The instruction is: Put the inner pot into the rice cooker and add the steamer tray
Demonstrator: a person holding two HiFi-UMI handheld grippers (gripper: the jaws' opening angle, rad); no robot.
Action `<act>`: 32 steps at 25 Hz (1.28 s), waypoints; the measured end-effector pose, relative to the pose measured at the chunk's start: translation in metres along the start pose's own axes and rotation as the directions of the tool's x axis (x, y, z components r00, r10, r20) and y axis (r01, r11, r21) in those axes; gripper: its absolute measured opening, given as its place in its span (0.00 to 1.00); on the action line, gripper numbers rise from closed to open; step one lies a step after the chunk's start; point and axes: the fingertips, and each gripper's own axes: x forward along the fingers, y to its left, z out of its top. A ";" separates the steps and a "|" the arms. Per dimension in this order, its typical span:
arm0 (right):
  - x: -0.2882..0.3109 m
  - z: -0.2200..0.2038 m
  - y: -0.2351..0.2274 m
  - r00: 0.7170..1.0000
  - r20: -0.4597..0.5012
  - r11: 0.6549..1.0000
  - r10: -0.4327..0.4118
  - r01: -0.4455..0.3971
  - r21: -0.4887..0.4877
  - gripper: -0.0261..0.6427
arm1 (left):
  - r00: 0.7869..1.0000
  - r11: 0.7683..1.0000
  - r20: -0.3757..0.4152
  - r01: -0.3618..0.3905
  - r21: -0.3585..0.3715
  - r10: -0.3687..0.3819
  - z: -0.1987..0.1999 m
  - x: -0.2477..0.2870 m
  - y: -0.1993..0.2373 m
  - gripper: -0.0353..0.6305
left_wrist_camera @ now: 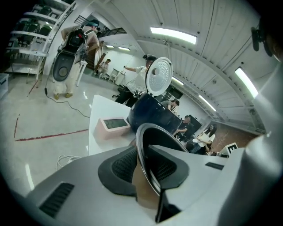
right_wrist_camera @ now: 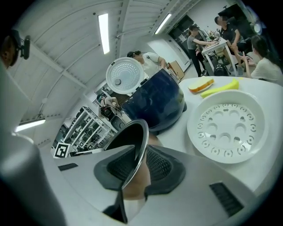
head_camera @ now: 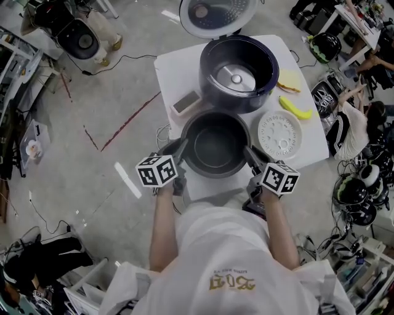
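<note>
The dark inner pot [head_camera: 215,144] sits on the white table [head_camera: 311,154], just in front of the open dark blue rice cooker [head_camera: 237,71], whose lid [head_camera: 217,15] stands up. My left gripper [head_camera: 180,149] is shut on the pot's left rim and my right gripper [head_camera: 249,154] on its right rim. In the left gripper view the thin rim [left_wrist_camera: 148,145] runs pinched between the ribbed pads of the gripper [left_wrist_camera: 143,170]. The right gripper view shows the same: rim [right_wrist_camera: 137,145] clamped in the gripper [right_wrist_camera: 135,170]. The white perforated steamer tray [head_camera: 280,133] [right_wrist_camera: 227,128] lies flat to the pot's right.
A banana [head_camera: 295,109] and a yellow slice of food [head_camera: 288,83] lie right of the cooker. A small pinkish box with a screen [head_camera: 186,103] sits left of it. The table is small; cables trail on the floor at its left, bags and people crowd the right.
</note>
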 end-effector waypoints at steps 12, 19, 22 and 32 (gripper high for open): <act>0.004 0.002 0.000 1.000 -0.011 0.998 0.012 -0.012 0.060 0.15 | 1.000 0.998 0.008 0.001 -0.063 0.000 0.004 0.002 0.004 0.18; 0.002 0.004 -0.002 1.000 0.000 0.994 0.018 -0.018 0.104 0.13 | 1.000 0.996 0.018 -0.001 -0.088 0.003 0.003 0.001 0.003 0.18; 0.001 0.007 0.002 1.000 0.004 0.994 0.023 -0.023 0.108 0.13 | 1.000 0.996 0.022 -0.002 -0.094 0.004 0.003 -0.001 0.001 0.17; -0.003 0.004 0.011 0.999 0.021 0.992 0.038 -0.040 0.116 0.11 | 0.999 0.995 0.032 -0.003 -0.102 0.006 -0.001 -0.014 0.004 0.17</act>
